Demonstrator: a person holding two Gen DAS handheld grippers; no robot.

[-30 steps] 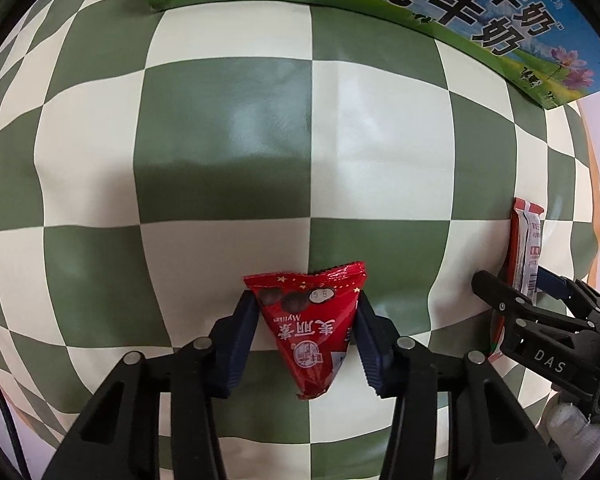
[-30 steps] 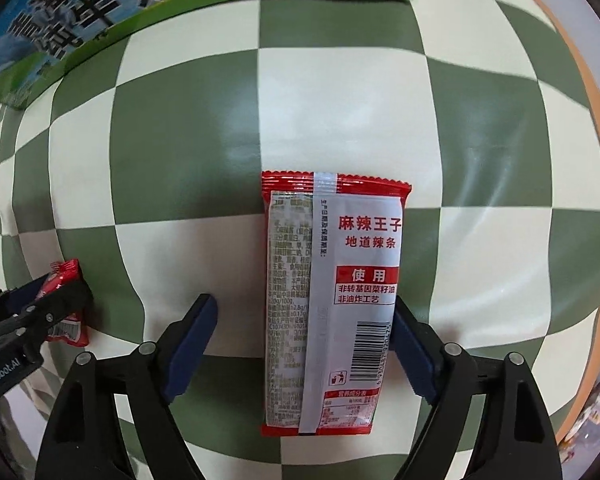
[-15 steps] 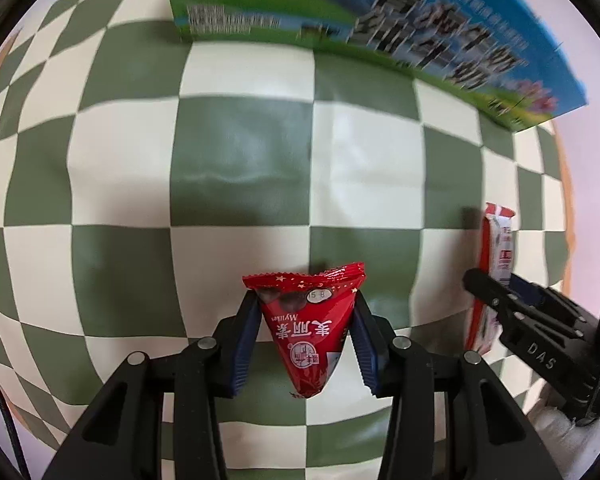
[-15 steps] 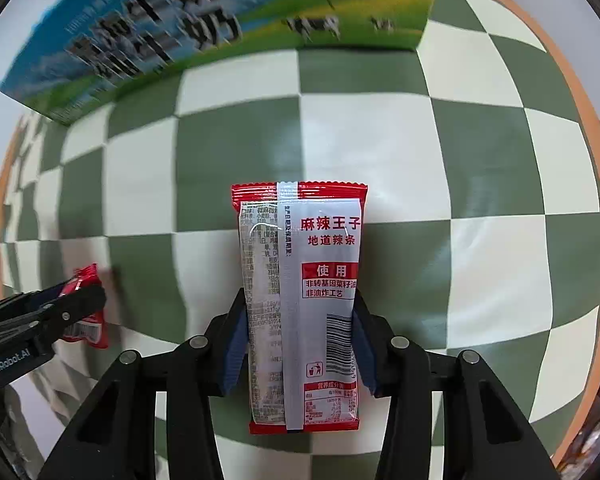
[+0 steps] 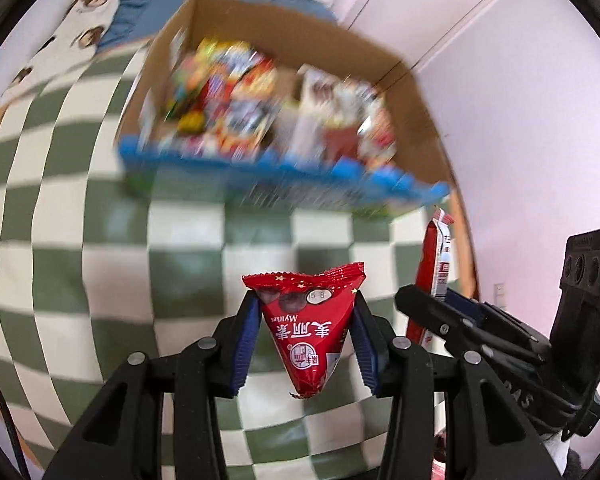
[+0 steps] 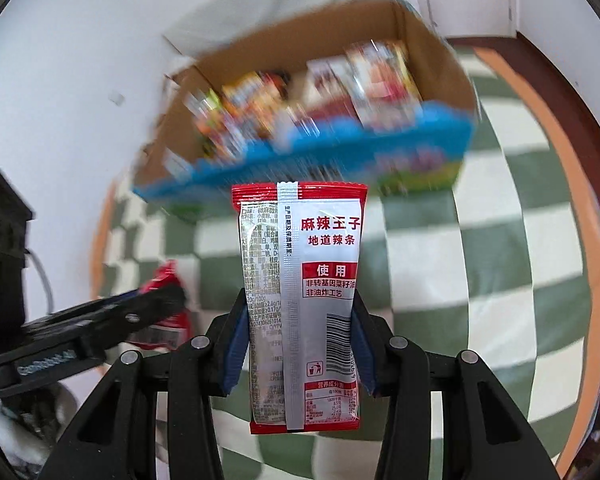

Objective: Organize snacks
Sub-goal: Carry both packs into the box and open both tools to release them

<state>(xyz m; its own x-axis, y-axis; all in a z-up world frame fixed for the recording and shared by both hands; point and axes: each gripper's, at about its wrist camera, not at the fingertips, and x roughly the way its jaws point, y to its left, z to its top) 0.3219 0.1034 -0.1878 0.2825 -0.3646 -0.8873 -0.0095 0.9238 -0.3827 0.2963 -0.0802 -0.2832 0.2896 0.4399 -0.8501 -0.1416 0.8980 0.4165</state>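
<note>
Checkered bench with one open snack carton

The bench [image 5: 100,240] is covered by a green-and-cream checkered cloth [image 6: 520,240] and shows an orange-brown edge at the right. On it, at the far side, stands an open cardboard carton [image 5: 416,92] with a blue printed front, full of motion-blurred snack packets [image 6: 284,108].

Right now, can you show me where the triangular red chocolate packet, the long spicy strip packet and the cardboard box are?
triangular red chocolate packet [image 5: 306,334], left wrist view, on its printed front.
long spicy strip packet [image 6: 300,300], right wrist view, on its silver back seam.
cardboard box [image 5: 410,120], left wrist view, on its bare inner right wall.
</note>
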